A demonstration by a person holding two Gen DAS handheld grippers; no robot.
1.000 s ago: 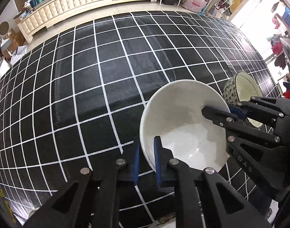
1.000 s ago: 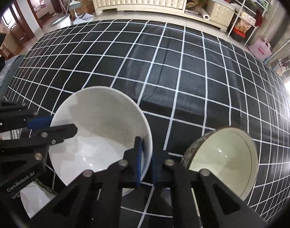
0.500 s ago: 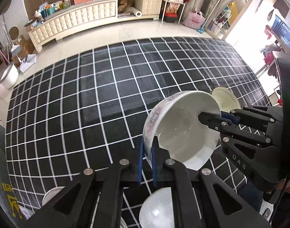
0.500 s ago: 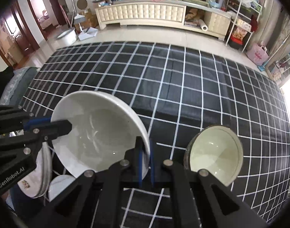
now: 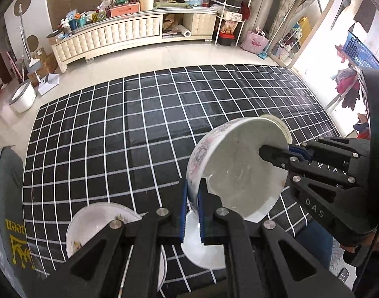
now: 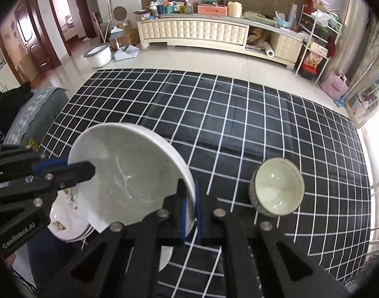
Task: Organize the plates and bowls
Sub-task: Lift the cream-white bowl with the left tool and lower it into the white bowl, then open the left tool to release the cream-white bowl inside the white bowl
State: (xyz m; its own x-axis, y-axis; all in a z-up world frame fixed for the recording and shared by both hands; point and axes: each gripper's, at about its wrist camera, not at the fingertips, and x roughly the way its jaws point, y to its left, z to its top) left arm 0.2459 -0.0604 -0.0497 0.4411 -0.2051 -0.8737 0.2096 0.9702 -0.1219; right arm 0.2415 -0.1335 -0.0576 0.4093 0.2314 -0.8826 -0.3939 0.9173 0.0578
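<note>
Right tool (image 6: 190,217): blue pads closed on the near rim of a large white bowl (image 6: 124,173), one pad inside the wall, one outside. Left tool (image 6: 72,168): enters from the left edge and clamps the opposite rim. The bowl is held tilted, clear of the black grid-patterned cloth (image 6: 239,124). Below its left side sits a stack of floral plates (image 6: 65,221). To the right, well apart, a small patterned bowl (image 6: 276,190) stands upright on the cloth.
</note>
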